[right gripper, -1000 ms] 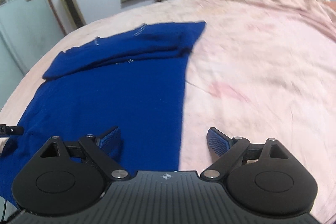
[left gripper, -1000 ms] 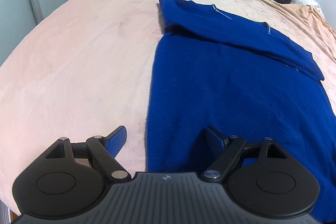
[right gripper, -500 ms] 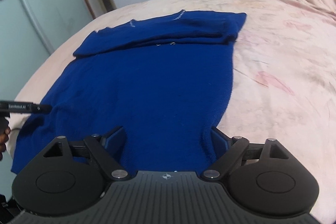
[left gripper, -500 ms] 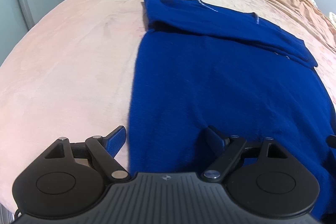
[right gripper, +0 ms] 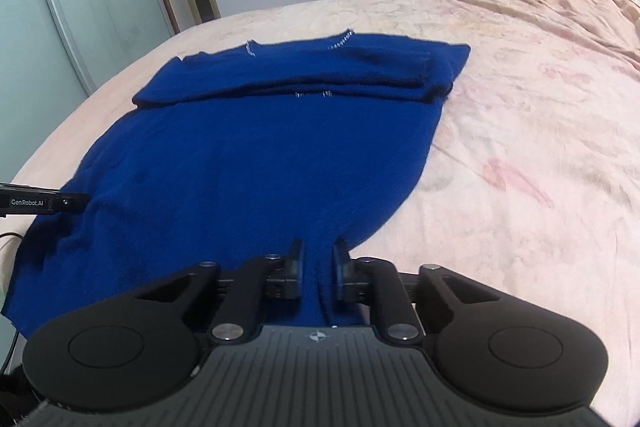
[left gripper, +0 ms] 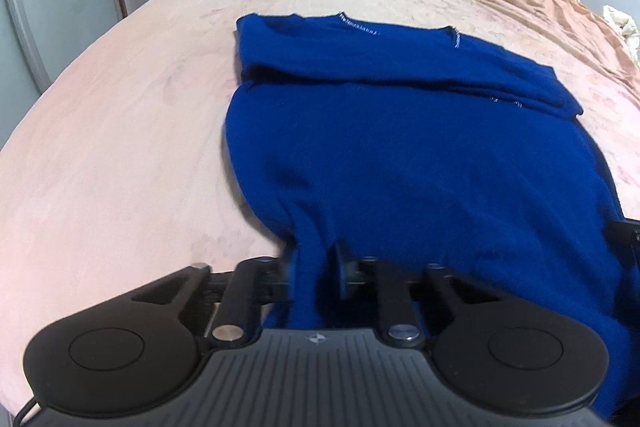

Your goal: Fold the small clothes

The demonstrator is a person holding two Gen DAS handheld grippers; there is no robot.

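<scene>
Your left gripper (left gripper: 314,277) and right gripper (right gripper: 318,273) have just closed, each pinching the sweater (right gripper: 256,163) hem (near bed (left gripper: 120,147) edge).

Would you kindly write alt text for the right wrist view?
The right gripper has its jaws pinched on the near corner of a blue sweater lying on a pink bedspread. The left gripper enters at the far left edge.
</scene>
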